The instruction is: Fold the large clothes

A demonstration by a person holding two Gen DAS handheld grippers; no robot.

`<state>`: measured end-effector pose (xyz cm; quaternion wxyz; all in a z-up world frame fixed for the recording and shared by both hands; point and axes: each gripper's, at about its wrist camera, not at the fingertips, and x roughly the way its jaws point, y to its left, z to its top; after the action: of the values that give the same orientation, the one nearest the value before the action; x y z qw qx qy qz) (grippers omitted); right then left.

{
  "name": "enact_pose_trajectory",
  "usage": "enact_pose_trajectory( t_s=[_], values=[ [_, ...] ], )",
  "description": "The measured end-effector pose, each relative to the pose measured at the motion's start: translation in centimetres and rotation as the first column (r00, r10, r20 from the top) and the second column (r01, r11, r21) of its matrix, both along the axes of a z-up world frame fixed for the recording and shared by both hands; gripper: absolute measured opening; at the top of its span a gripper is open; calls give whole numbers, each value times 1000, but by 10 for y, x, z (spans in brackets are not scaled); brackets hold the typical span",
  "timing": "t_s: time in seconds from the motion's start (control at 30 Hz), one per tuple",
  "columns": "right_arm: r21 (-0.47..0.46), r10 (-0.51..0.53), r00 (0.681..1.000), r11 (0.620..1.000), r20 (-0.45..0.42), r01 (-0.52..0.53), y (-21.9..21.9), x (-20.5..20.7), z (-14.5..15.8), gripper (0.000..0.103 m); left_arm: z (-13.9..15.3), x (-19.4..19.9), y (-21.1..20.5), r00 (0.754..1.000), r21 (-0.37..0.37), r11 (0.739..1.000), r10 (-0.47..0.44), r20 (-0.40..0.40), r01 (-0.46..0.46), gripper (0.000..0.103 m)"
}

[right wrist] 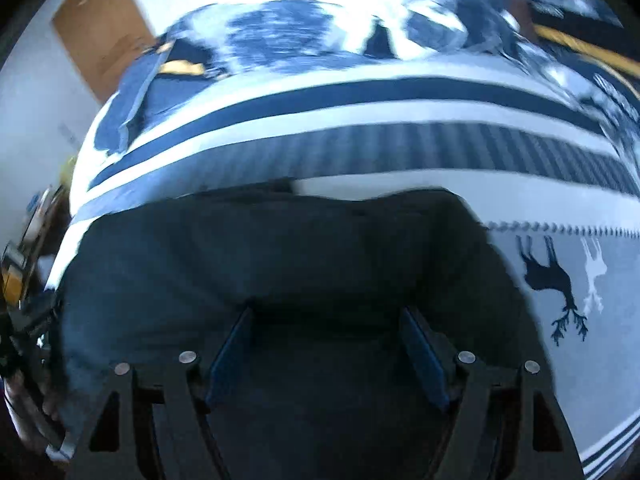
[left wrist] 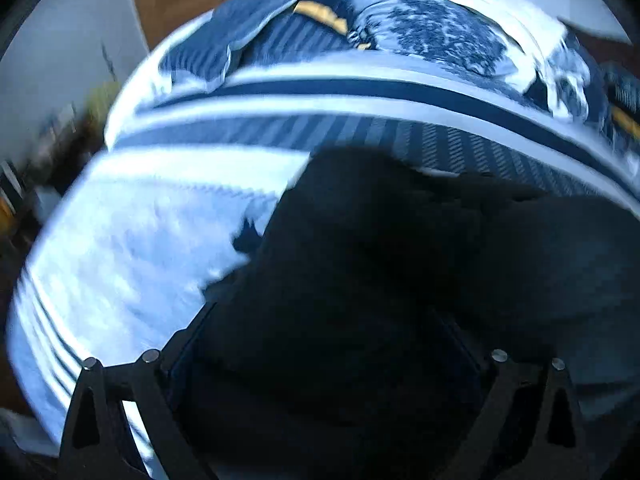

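A large dark garment (left wrist: 400, 260) lies spread on a bed and fills the lower half of both views. In the right wrist view the dark garment (right wrist: 280, 248) has its far edge running across the middle of the frame. My left gripper (left wrist: 324, 340) hovers over it with jaws wide apart, and I see no cloth pinched between them. My right gripper (right wrist: 326, 344) is also open. Its blue pads (right wrist: 230, 356) stand well apart just above the cloth. Both views are blurred by motion.
The bed has a blue-and-white striped blanket (left wrist: 140, 240) with deer figures (right wrist: 548, 276) at the right. Crumpled patterned bedding (left wrist: 440, 28) lies at the far end. A wooden door (right wrist: 100, 28) stands behind it. A hand (right wrist: 24, 412) shows at the left edge.
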<state>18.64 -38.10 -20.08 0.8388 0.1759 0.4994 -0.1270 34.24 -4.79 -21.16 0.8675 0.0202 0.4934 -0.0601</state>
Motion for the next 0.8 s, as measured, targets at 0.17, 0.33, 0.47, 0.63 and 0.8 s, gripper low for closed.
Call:
enact_pose_trajectory(
  t_s=[0.17,0.33,0.47,0.63,0.8],
  values=[
    [32,-120,992,992,-38,121,-60,-13,-29,82,-10,0,23,998,-131,989,60,-26,-63,102],
    [86,-229,973,970,17,227,-70,-50,-1,81,35,-42,40,989,-85,994,79,125,-68,101],
    [148,-218,968,969,127,199,-36,-105,36,81,72,-114,55,975,-40,999,35,220,-27,101],
    [188,-181,972,970,151,152,34,-194,50,82,92,-216,55,978,-34,999,12,208,-6,101],
    [197,-101,990,977,98,80,81,-243,60,82,115,-287,49,975,-47,999,13,221,-3,101]
  ],
)
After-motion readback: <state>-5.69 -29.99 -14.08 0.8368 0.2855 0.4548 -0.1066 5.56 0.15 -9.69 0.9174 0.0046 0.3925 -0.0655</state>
